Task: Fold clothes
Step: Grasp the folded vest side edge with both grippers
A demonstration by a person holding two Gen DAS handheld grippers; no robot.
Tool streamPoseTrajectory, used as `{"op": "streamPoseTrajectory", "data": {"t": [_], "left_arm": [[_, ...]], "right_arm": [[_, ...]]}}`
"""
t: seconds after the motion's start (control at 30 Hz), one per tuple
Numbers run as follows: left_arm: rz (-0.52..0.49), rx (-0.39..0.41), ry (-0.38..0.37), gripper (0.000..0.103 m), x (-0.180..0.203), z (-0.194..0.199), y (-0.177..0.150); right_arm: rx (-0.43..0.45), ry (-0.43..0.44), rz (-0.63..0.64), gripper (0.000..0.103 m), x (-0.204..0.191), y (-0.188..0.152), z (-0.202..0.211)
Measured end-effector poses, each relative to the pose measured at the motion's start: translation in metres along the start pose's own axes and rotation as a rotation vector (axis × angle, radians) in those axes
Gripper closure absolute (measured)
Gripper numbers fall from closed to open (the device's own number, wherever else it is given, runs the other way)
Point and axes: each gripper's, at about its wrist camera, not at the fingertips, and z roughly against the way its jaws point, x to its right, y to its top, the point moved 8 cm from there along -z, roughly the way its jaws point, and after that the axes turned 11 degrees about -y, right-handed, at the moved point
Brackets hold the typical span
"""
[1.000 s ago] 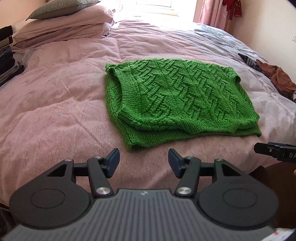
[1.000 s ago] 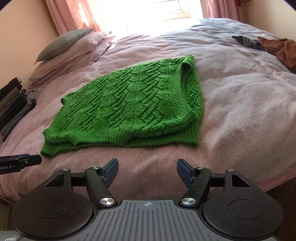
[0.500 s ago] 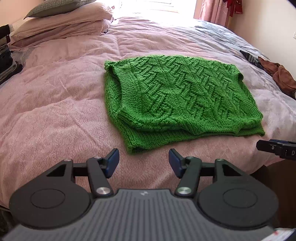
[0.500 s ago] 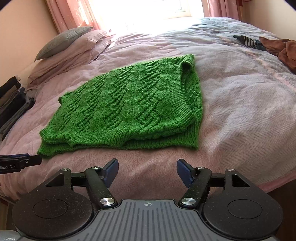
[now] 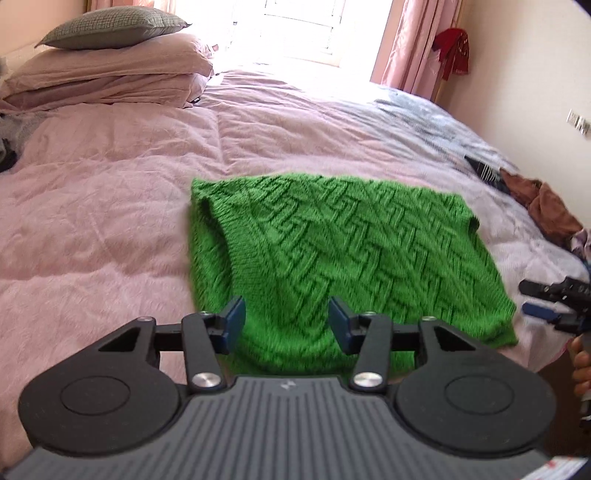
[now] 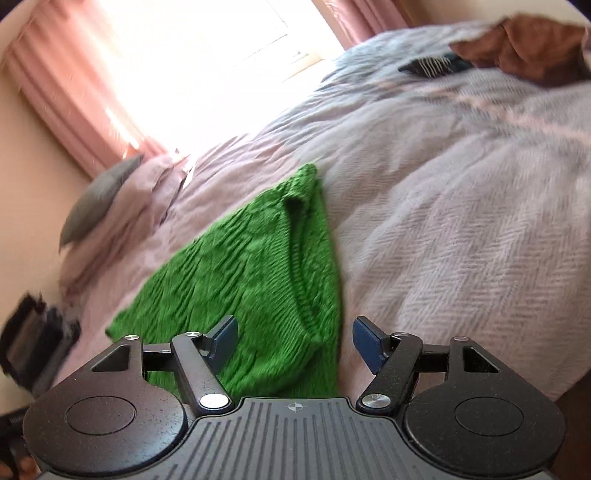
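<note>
Visibility: near edge of green sweater (image 5: 332, 258) hidden behind both gripper bodies; right view blurred and tilted.
Left gripper (image 5: 284, 321): over sweater's near left corner, jaws closing, pads clear of knit.
Right gripper (image 6: 293, 341): rolled, jaws apart, holding nothing.
Sweater: folded flat on pink duvet (image 5: 92, 221).

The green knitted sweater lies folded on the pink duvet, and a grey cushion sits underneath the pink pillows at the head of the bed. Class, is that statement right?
Not quite. The grey cushion sits on top of the pink pillows, not underneath them; the left wrist view shows this clearly. The rest holds: the green knitted sweater lies folded on the pink duvet.
</note>
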Motion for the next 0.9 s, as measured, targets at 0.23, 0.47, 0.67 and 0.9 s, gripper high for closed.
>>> {"op": "streamPoseTrajectory", "data": {"t": [0.23, 0.47, 0.67, 0.9], "left_arm": [[0.012, -0.029, 0.002, 0.069, -0.021, -0.049, 0.005], [0.031, -0.013, -0.029, 0.071, -0.032, -0.053, -0.004], [0.052, -0.004, -0.043, 0.071, -0.031, -0.05, -0.001], [0.061, 0.002, -0.043, 0.072, -0.036, -0.047, 0.001]], "right_arm": [[-0.038, 0.138, -0.129, 0.036, 0.009, 0.015, -0.041], [-0.094, 0.264, -0.118, 0.046, 0.005, 0.013, -0.057], [-0.117, 0.289, -0.197, 0.061, 0.015, 0.016, -0.063], [-0.067, 0.24, -0.222, 0.061, 0.017, 0.042, -0.075]]}}
